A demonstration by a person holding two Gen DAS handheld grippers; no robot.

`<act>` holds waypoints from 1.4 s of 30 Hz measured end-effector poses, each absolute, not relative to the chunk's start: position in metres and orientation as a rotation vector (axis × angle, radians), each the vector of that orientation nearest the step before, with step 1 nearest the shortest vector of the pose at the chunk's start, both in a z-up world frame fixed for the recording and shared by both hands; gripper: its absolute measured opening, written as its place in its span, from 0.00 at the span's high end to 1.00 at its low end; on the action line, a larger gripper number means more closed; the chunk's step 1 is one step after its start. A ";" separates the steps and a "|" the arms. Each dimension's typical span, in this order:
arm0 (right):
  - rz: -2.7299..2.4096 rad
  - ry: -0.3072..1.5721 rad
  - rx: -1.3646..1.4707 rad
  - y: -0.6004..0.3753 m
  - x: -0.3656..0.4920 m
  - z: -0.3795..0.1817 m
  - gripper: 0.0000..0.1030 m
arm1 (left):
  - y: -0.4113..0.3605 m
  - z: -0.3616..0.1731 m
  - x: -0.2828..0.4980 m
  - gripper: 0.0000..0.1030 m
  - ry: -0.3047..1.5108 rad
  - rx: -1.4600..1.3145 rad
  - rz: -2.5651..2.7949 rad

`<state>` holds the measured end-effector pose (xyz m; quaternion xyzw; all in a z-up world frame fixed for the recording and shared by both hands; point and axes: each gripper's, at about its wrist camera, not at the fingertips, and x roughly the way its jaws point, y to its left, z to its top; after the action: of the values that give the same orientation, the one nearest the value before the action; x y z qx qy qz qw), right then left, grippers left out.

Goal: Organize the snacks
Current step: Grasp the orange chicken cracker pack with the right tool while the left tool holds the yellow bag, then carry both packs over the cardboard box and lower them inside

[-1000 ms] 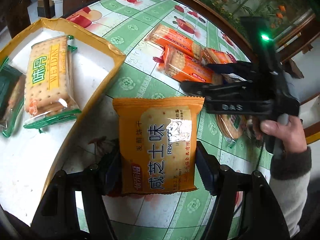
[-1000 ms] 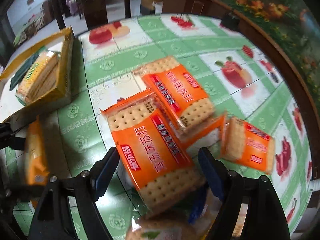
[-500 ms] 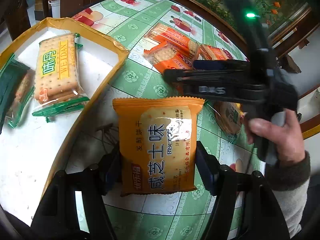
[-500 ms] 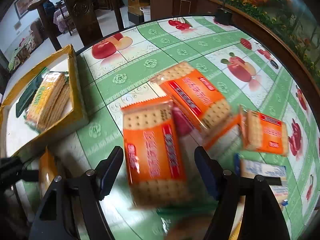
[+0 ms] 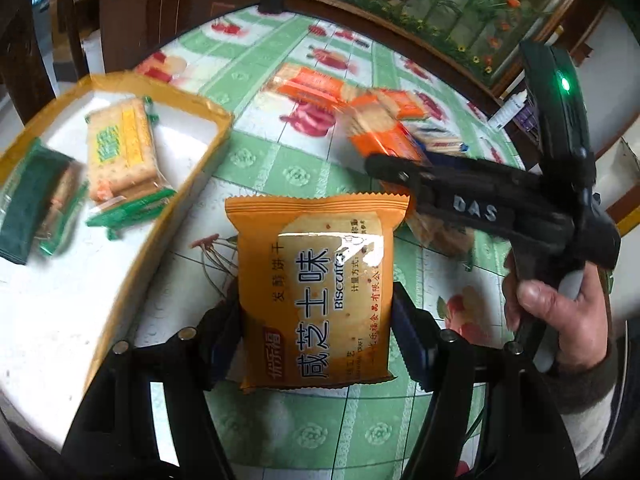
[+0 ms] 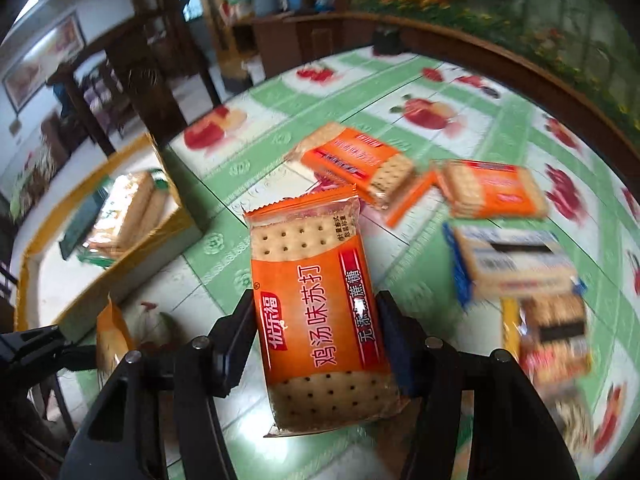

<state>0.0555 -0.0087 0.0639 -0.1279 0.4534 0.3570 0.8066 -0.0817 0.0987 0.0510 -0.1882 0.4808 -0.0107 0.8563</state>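
A yellow biscuit packet (image 5: pixel 316 296) is being pinched by the left gripper (image 5: pixel 316 320) above the table (image 5: pixel 280 164), beside the box (image 5: pixel 192 184); an orange cracker packet (image 6: pixel 320 316) is being pinched by the right gripper (image 6: pixel 316 344). A collision of the 2 grippers is being risked by their closeness.

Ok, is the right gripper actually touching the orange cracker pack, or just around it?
Touching. In the right wrist view both fingers of the right gripper press the sides of the orange cracker pack, which is held above the table.
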 end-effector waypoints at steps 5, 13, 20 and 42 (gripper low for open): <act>0.745 0.928 -0.178 -0.033 0.035 0.081 0.43 | 0.102 0.069 -0.094 0.32 0.953 -0.329 0.004; 0.751 0.885 -0.116 -0.037 0.006 0.094 0.43 | 0.126 0.086 -0.111 0.32 0.893 -0.282 0.066; 0.798 0.865 -0.134 -0.012 -0.018 0.102 0.43 | 0.156 0.098 -0.125 0.32 0.849 -0.257 0.134; 0.948 0.866 -0.215 0.113 -0.031 0.117 0.43 | 0.267 0.084 -0.150 0.32 0.867 -0.335 0.306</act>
<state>-0.0313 0.1131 0.1166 -0.1001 0.4030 0.4414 0.7954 -0.1495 0.2666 0.0838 -0.1609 0.4165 0.1471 0.8826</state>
